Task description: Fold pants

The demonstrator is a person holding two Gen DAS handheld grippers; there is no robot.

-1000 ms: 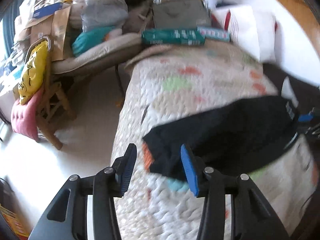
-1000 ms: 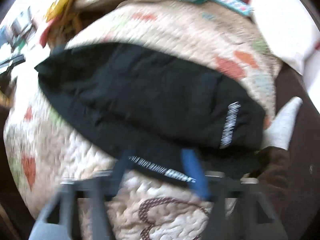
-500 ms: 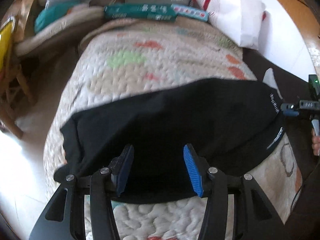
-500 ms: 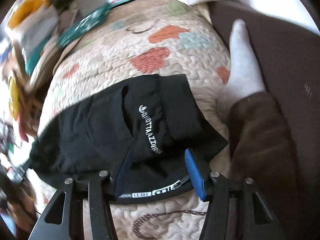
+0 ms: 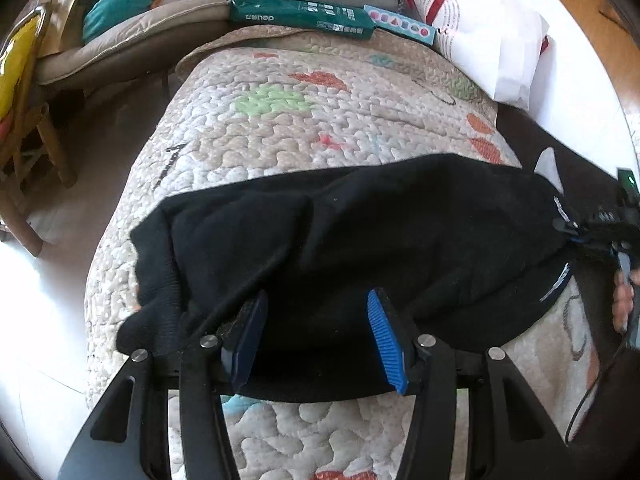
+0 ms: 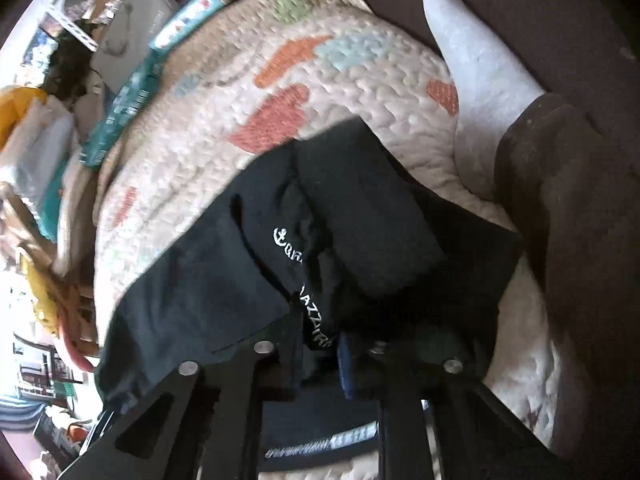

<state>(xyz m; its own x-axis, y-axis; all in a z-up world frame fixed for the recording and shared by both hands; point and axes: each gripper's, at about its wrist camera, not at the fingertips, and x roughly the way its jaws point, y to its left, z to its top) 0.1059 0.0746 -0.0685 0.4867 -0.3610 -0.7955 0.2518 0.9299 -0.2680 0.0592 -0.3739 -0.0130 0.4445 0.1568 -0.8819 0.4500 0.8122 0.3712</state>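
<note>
- grabbing step: right gripper jaws closing on the pants waistband, near the bed edge
- left gripper half open over the leg end, holding nothing; next it needs to pinch there, then fold

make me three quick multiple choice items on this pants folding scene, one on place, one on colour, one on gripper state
1. The black pants lie on:
A. a quilted bedspread
B. the floor
C. a chair

2. The left hand-held gripper pads are:
A. red
B. blue
C. green

3. The right hand-held gripper is:
A. wide open over bare quilt
B. closing on the pants' waistband end
C. holding a box

Answers: 1 A, the quilted bedspread shows all round them; 2 B, both pads are blue; 3 B, black cloth with white lettering sits between its nearly shut jaws.
</note>
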